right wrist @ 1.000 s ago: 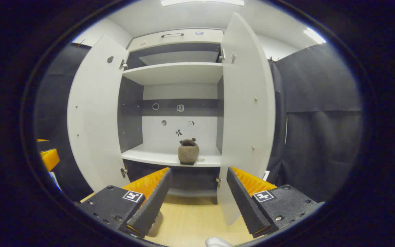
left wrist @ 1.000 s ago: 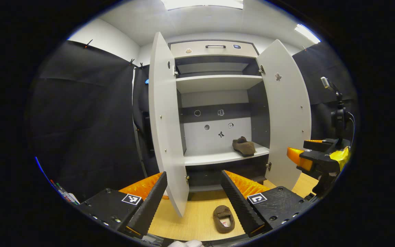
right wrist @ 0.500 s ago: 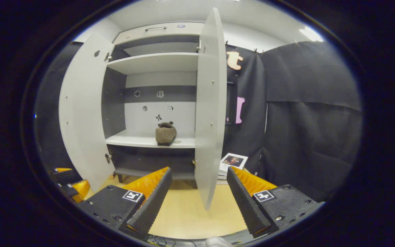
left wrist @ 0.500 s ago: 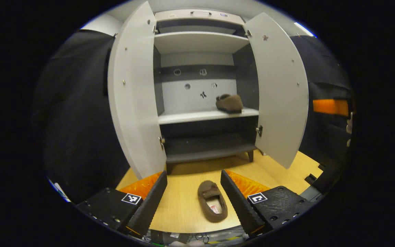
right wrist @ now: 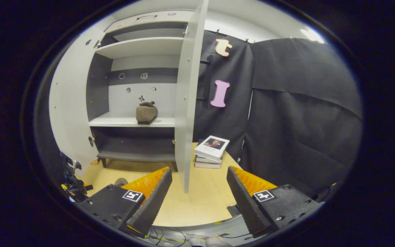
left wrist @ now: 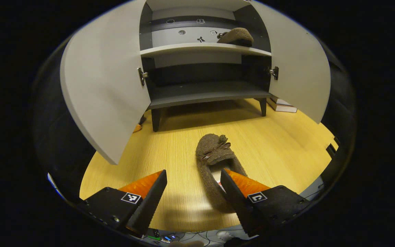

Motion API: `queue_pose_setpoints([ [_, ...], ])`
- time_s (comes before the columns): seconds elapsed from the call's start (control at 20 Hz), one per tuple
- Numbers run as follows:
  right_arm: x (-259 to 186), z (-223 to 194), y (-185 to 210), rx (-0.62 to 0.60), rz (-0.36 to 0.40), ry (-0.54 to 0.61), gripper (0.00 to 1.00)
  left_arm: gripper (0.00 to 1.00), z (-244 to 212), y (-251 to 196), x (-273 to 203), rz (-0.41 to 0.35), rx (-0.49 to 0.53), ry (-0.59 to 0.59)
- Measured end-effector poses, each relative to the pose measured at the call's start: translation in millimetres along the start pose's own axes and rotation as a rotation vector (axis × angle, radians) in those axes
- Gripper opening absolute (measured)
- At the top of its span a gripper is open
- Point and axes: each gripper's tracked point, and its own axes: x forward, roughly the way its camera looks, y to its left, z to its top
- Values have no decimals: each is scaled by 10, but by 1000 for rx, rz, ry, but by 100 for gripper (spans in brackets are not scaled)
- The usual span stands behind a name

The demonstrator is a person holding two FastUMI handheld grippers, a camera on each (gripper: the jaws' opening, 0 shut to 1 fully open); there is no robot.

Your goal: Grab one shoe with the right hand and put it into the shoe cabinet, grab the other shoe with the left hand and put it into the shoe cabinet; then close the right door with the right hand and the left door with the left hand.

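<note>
From my left hand-held gripper (left wrist: 192, 192), whose fingers stand apart and empty, the second shoe (left wrist: 214, 164) lies just ahead and slightly right on the wooden floor (left wrist: 279, 151). Its long axis runs nearly along my line of sight, toe toward the shoe cabinet (left wrist: 204, 92), heel under my right finger. I judge I must shift a little right and come down so the fingers straddle its sides. This gripper is the nearer one; my right hand-held gripper (right wrist: 199, 192), also apart and holding nothing, faces the edge of the right door (right wrist: 185, 103). The first shoe (right wrist: 146, 113) sits on the white shelf (right wrist: 122, 120). Both doors hang open; a stack of books (right wrist: 211, 152) rests beside the cabinet against the black cloth wall (right wrist: 297, 109).
</note>
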Motion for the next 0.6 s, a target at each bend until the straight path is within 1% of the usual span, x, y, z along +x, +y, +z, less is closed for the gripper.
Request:
queue_pose_setpoints([
  [0.1, -1, -40, -26, 6, -12, 18, 100, 97, -76, 9, 172, 2, -15, 35],
  [0.3, 21, -127, -57, -8, -22, 45, 100, 97, -72, 39, 519, 11, -13, 54],
  [0.5, 109, -169, -59, -2, -20, 64, 100, 97, -102, 60, 771, 42, -32, 63],
  [0.6, 130, -152, -62, -12, -20, 61, 100, 96, -120, 59, 912, 32, -35, 70],
])
